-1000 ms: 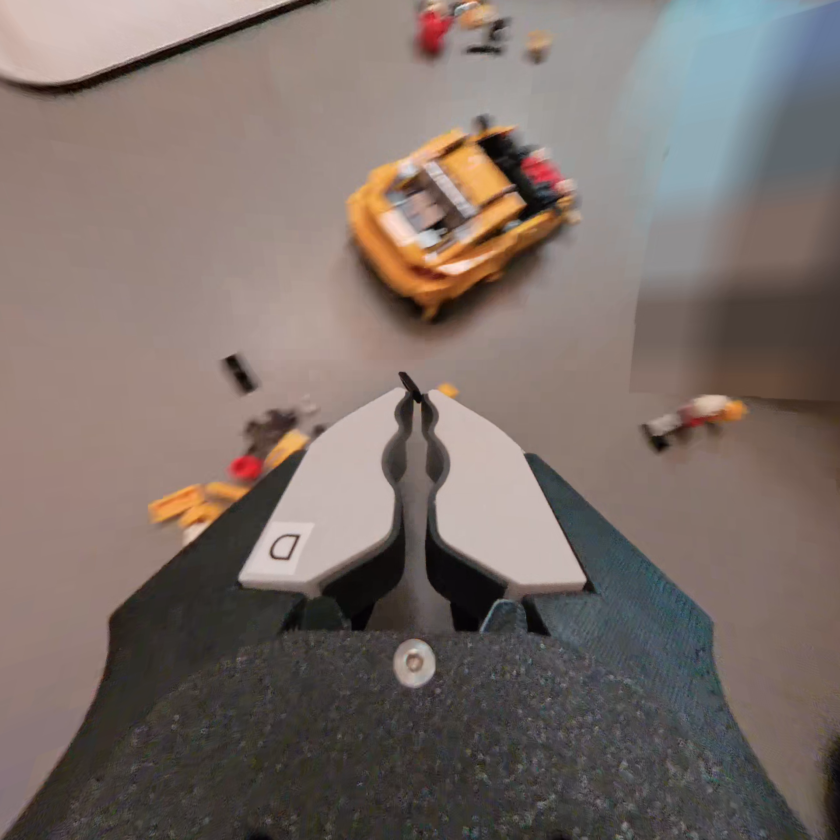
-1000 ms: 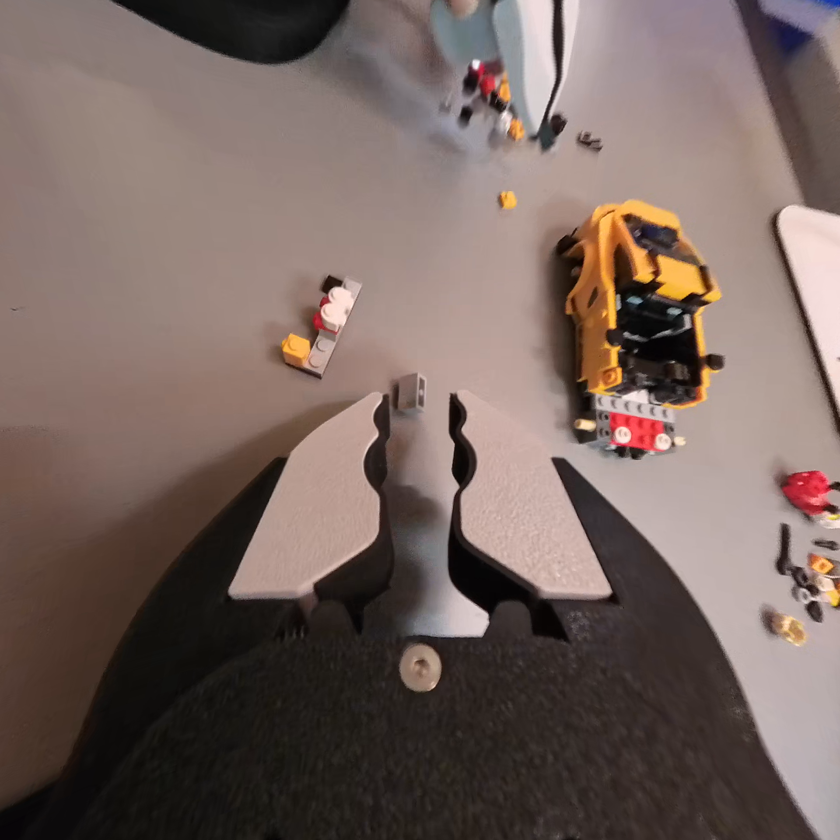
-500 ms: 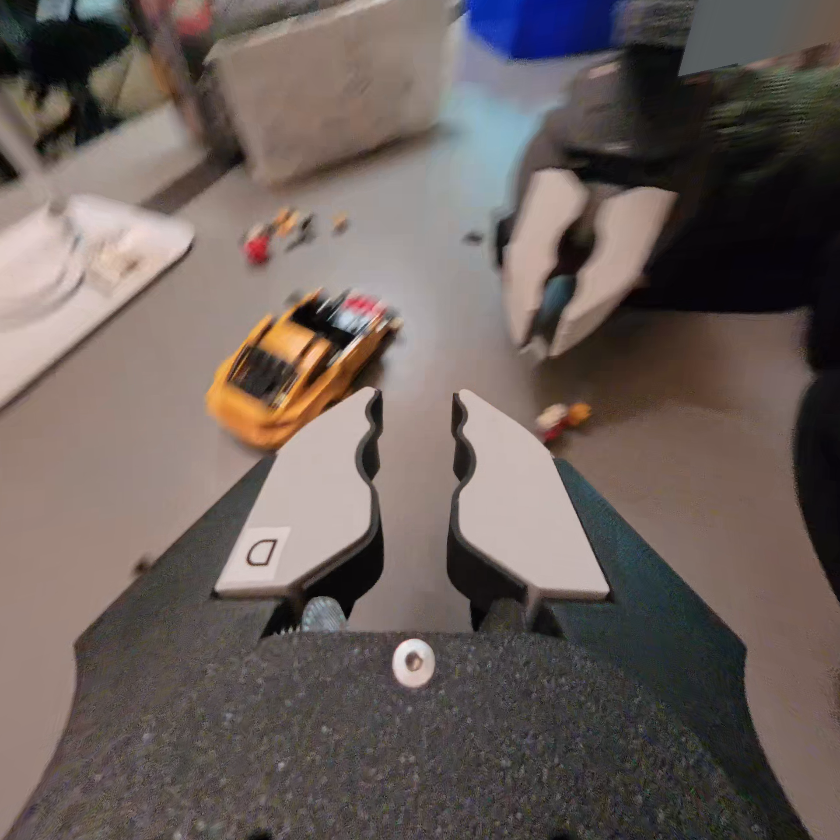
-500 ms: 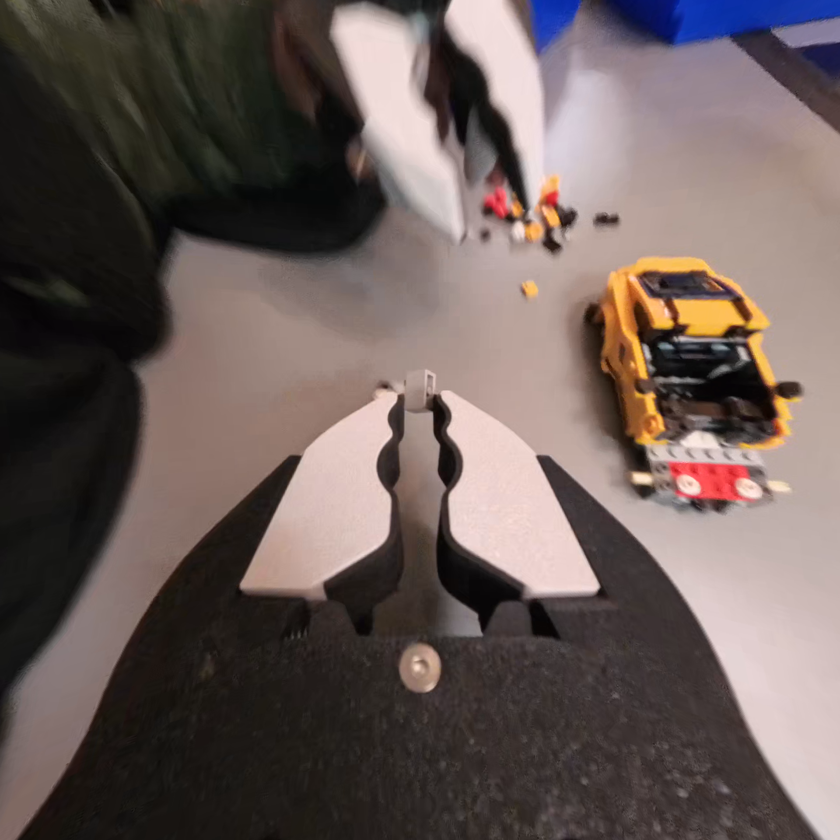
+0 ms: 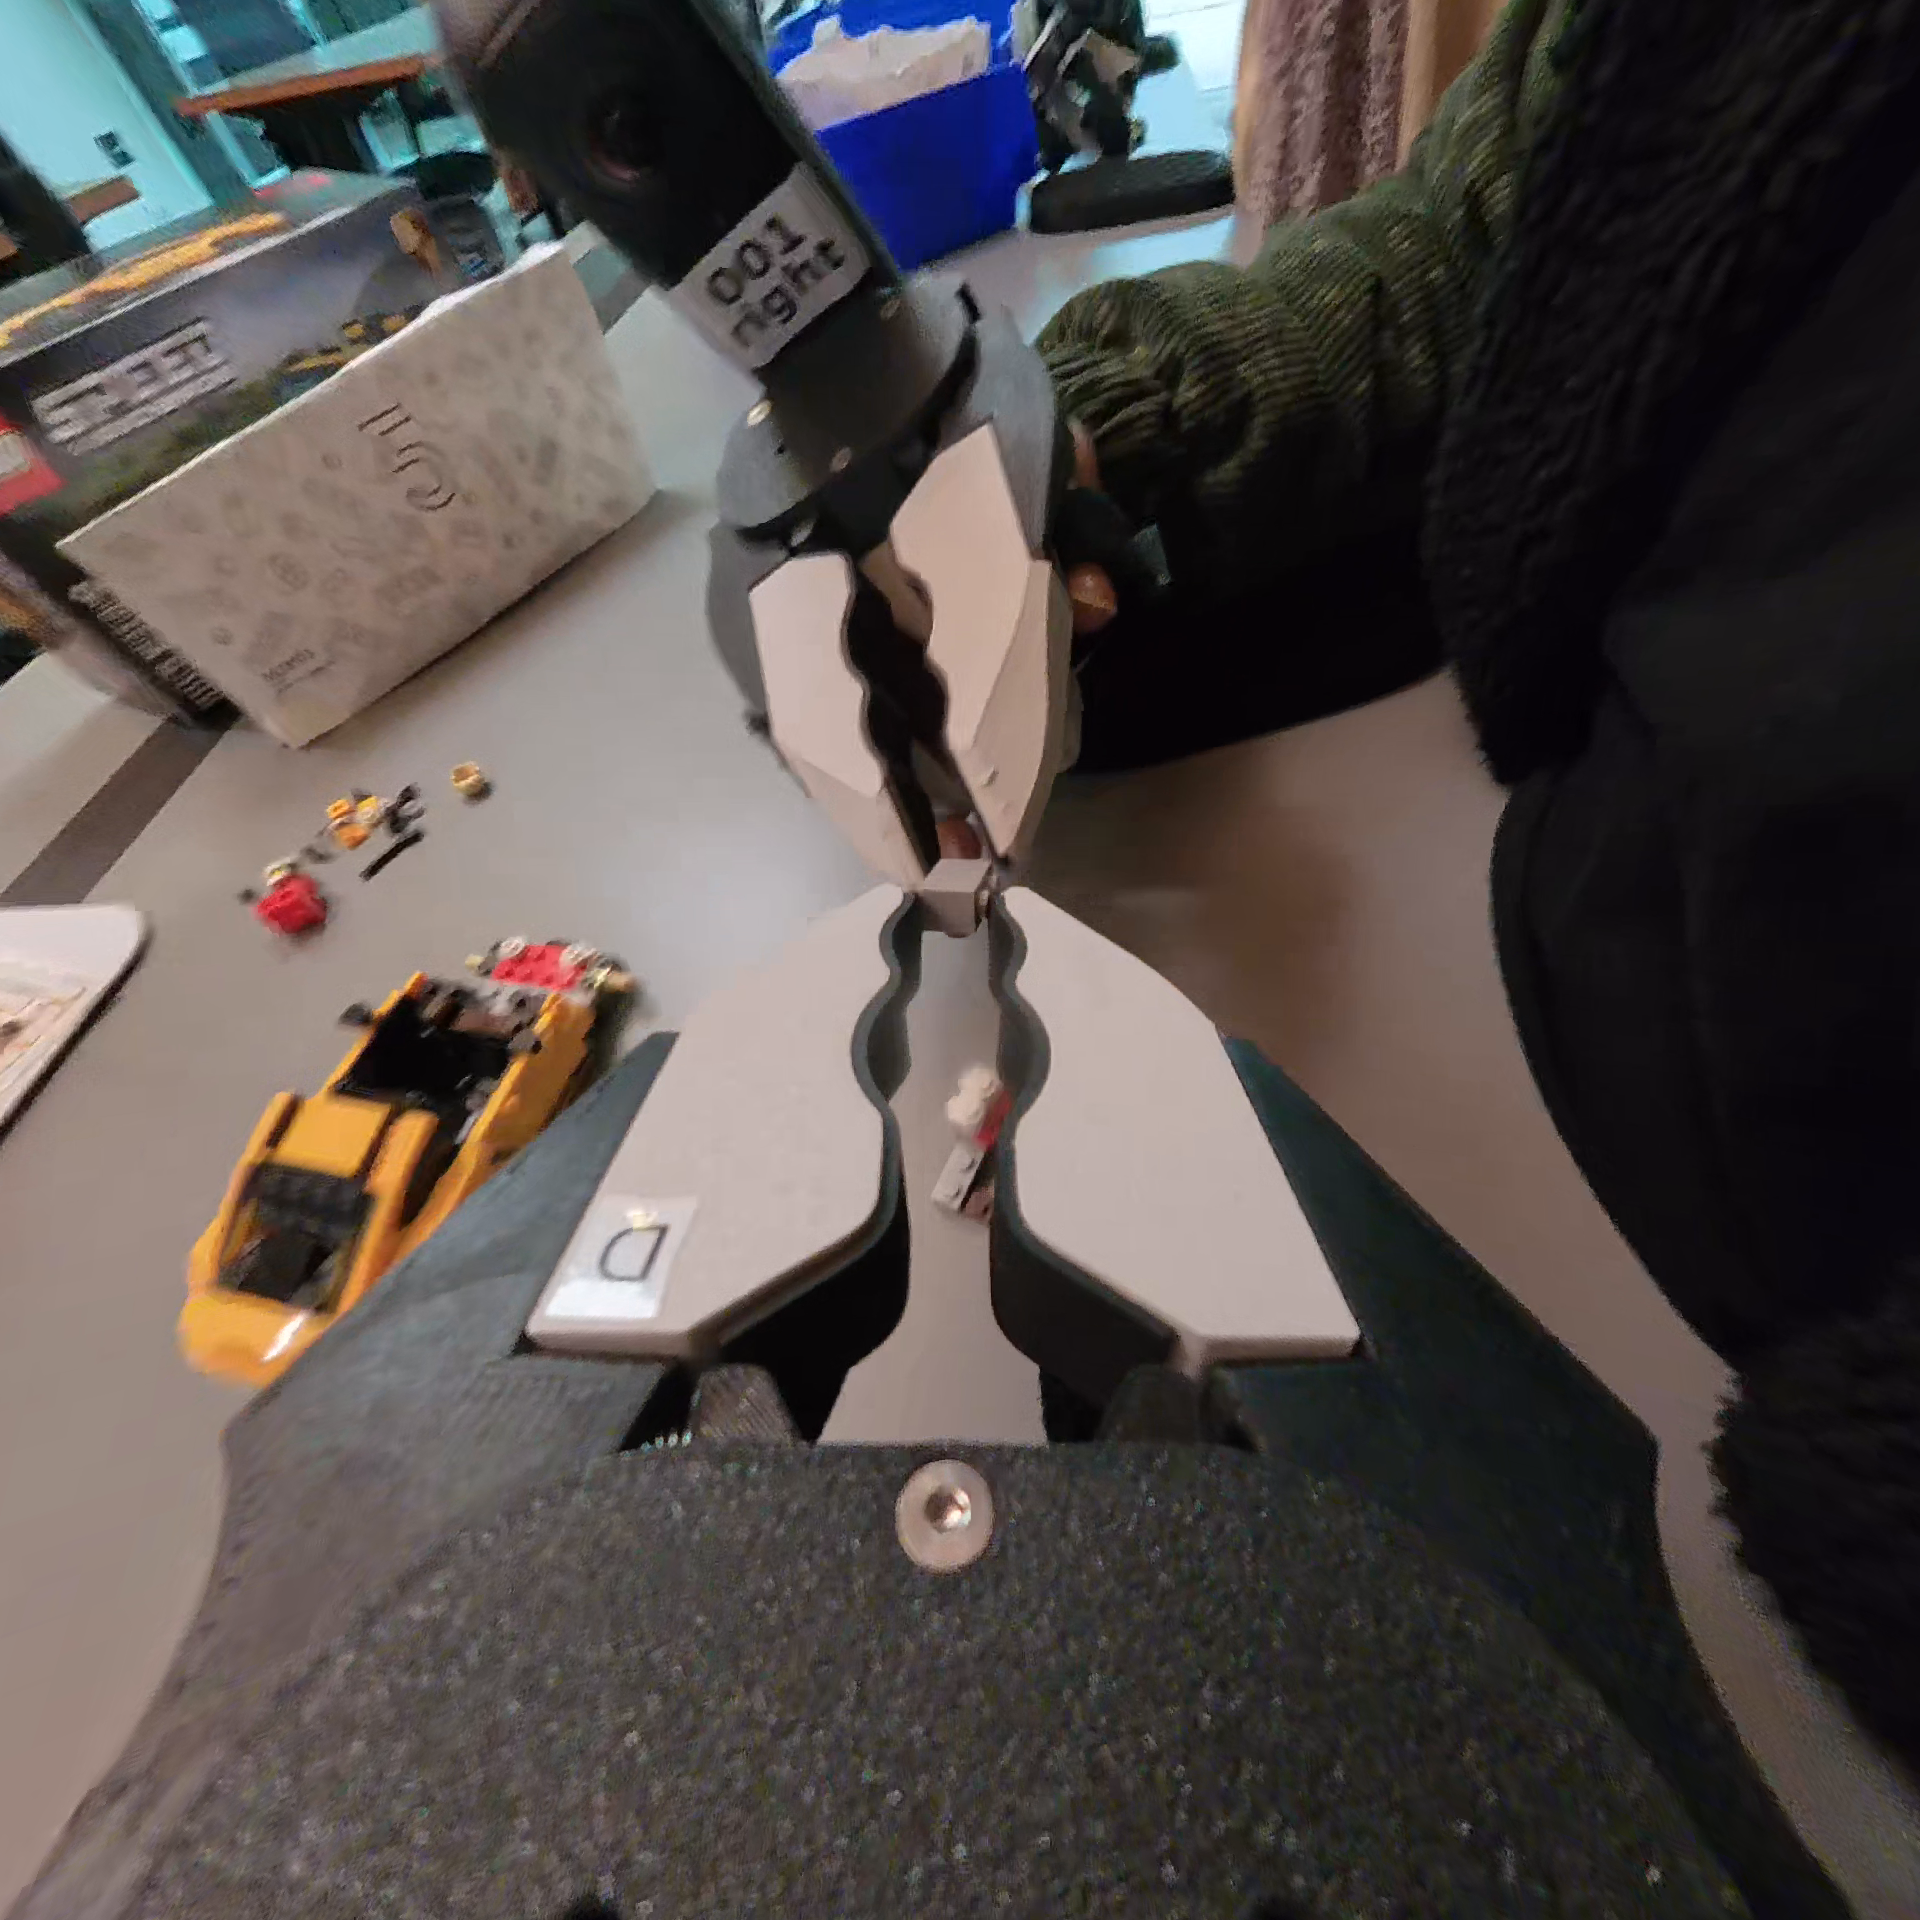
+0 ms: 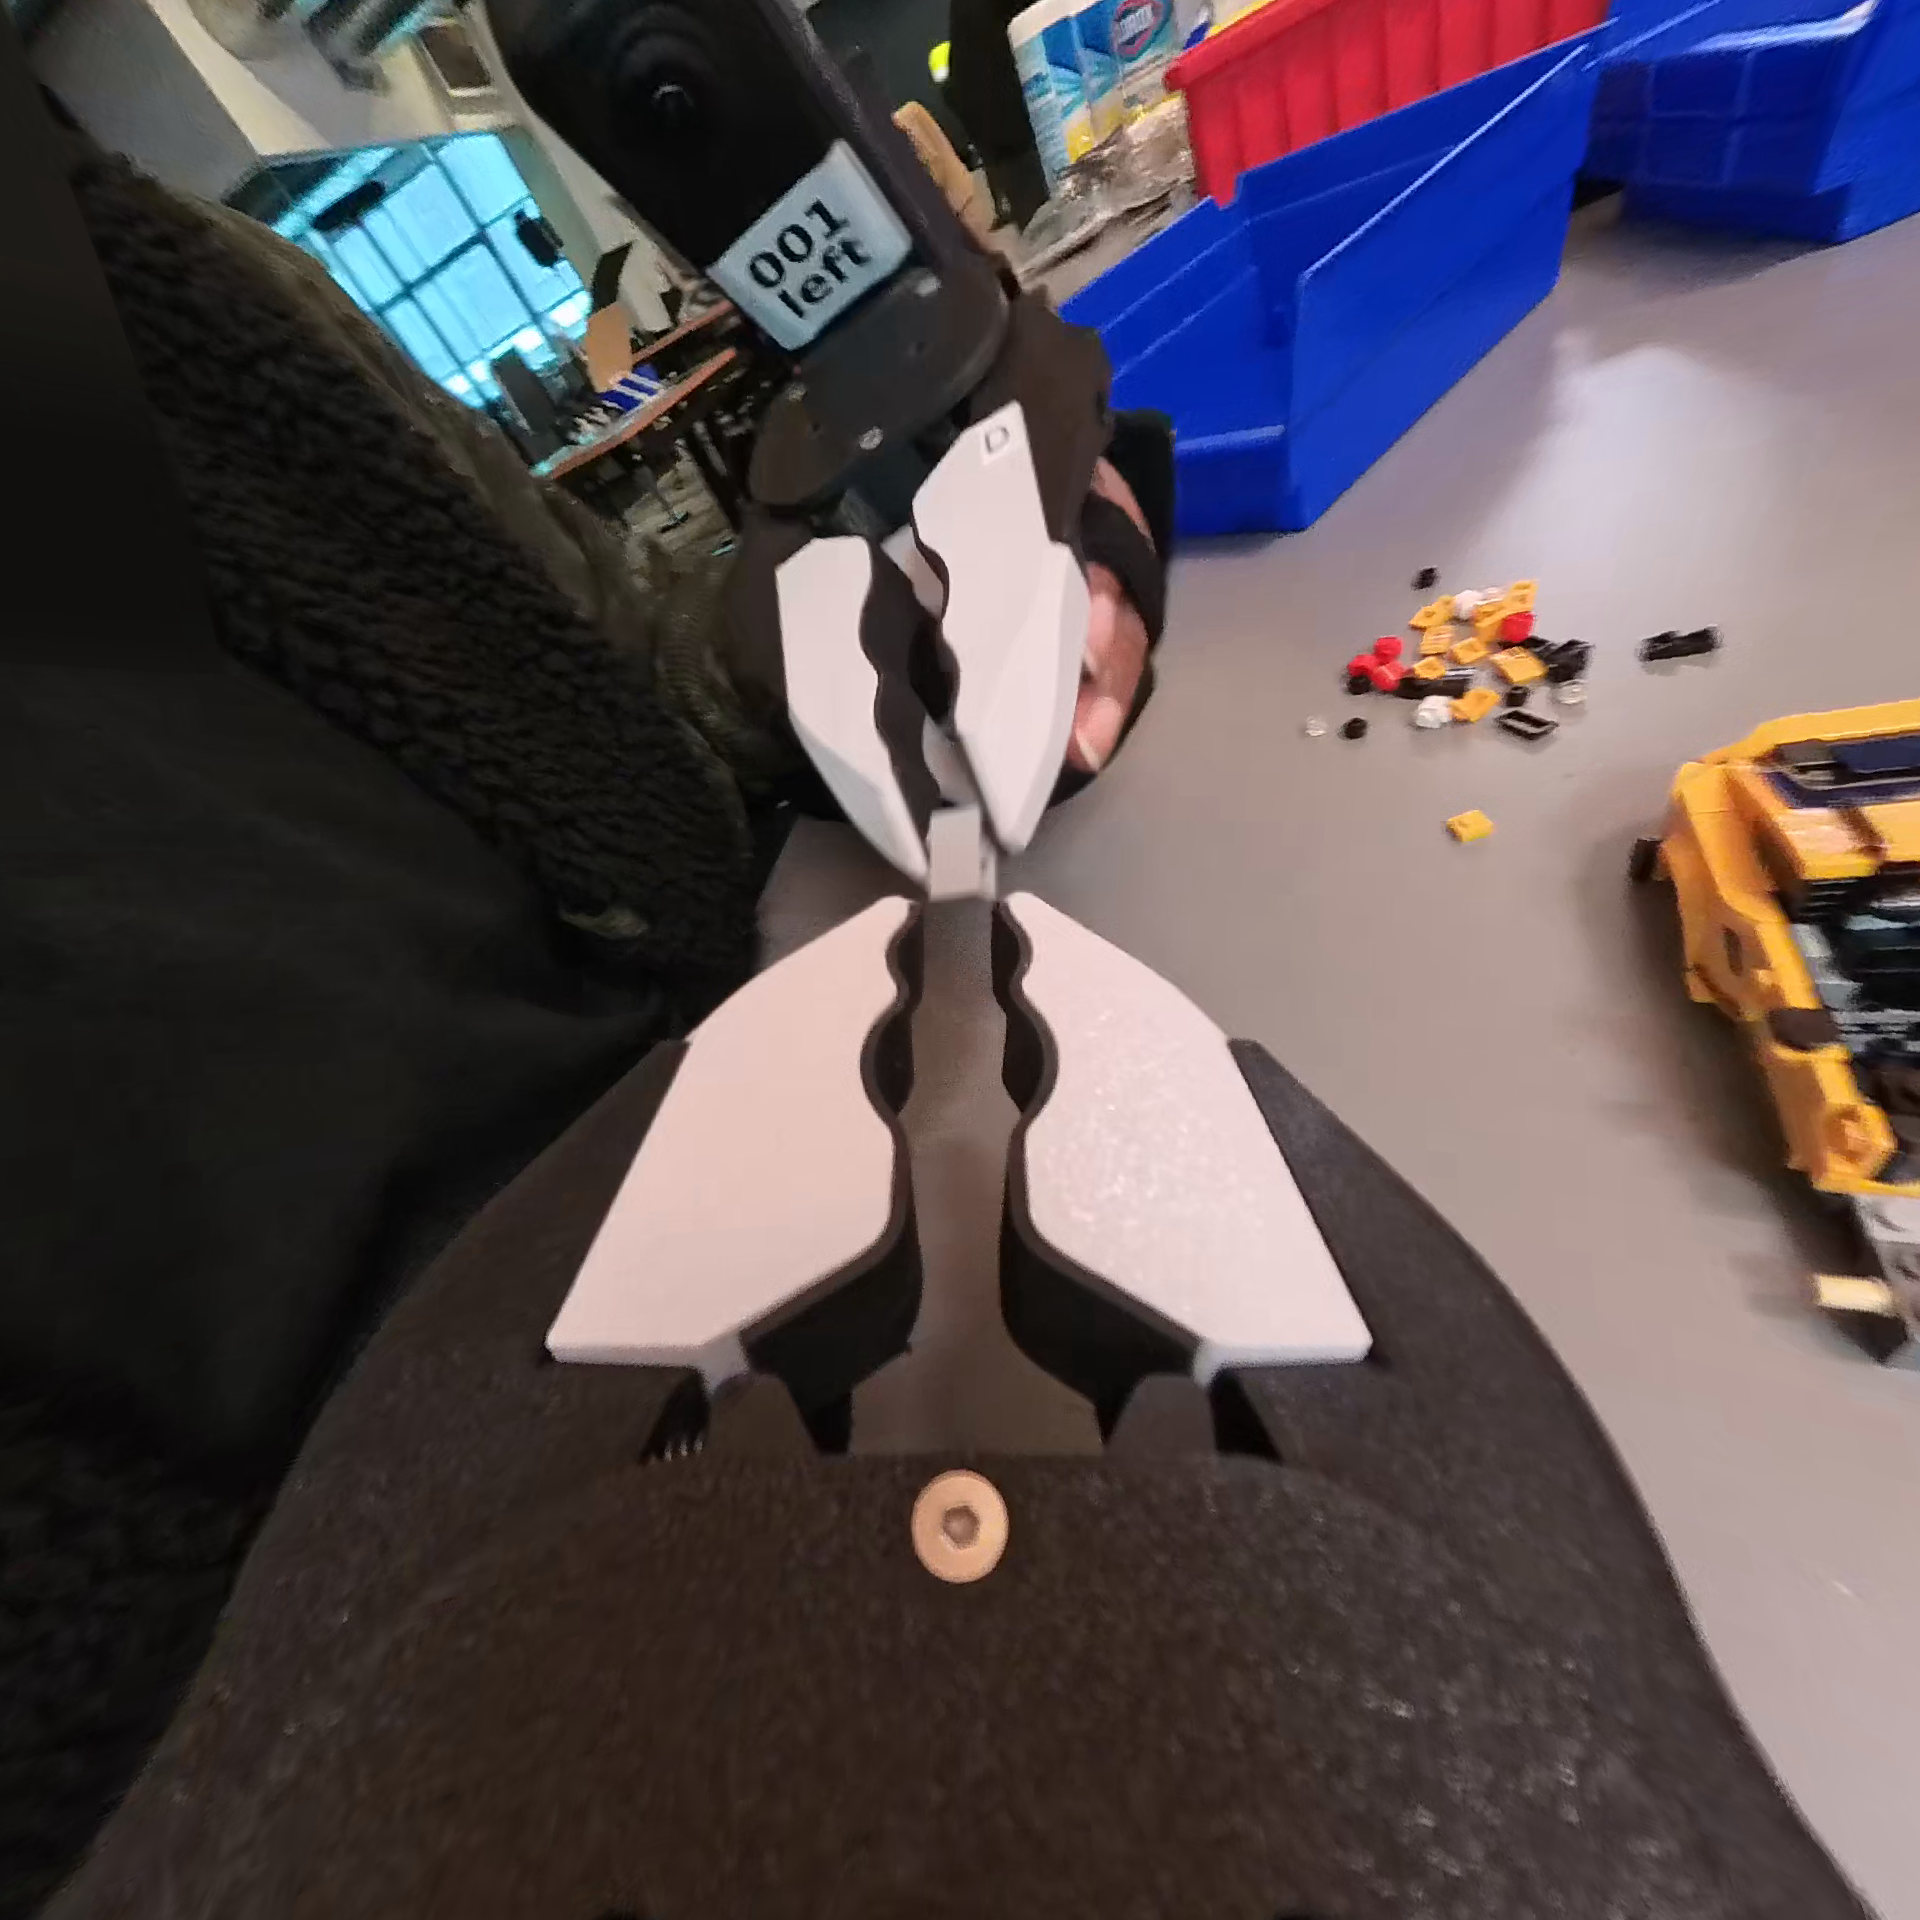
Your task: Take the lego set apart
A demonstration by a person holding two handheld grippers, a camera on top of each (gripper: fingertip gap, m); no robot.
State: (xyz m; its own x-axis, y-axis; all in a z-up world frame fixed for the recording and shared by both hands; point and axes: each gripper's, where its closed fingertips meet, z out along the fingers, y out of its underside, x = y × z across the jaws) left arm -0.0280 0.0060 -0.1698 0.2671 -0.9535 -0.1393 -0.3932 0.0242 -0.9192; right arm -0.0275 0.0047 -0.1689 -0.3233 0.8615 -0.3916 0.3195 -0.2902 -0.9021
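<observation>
Far off to the left of my left claw (image 5: pixel 948 920) a small scatter of loose pieces (image 5: pixel 343 847) lies on the grey counter (image 5: pixel 644 831), in front of a pale patterned box (image 5: pixel 353 520). Nearer, just left of that claw, sits the yellow lego car (image 5: pixel 384 1132), roof gone and a red plate at its rear end. My left claw is closed on a small grey brick (image 5: pixel 954 902), pinching it at the very tips. From the far side my right claw (image 5: pixel 951 862) meets it tip to tip and pinches the same brick, so the piece hangs above the counter between the two. Under my left claw, seen through its gap, a little red and white assembly (image 5: pixel 975 1138) rests on the counter. To the right of my right claw a second pile of yellow, red and black bits (image 6: pixel 1475 665) lies before the blue bins (image 6: pixel 1382 281).
</observation>
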